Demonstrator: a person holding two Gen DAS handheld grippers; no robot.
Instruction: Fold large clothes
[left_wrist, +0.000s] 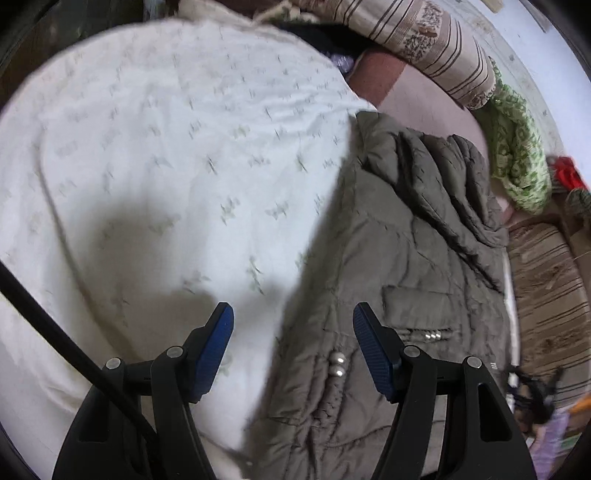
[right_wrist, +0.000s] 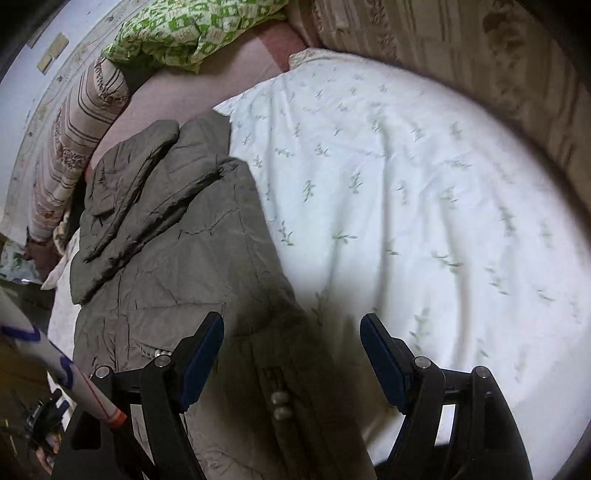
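Jacket (left_wrist: 399, 266) lies along one edge of the quilt-covered bed (left_wrist: 166, 147), long axis running away from me. My left gripper (left_wrist: 293, 347) and right gripper (right_wrist: 291, 358) both hover over its near hem, jaws apart, holding nothing.

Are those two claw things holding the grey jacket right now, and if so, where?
Neither holds anything. The left gripper and right gripper both stand open above the grey jacket, pads clear of the fabric.

Both wrist views angled steeply down, close over the bed (left_wrist: 147, 166); shared: the grey jacket (left_wrist: 388, 258), seemingly from opposite sides, though blurred.
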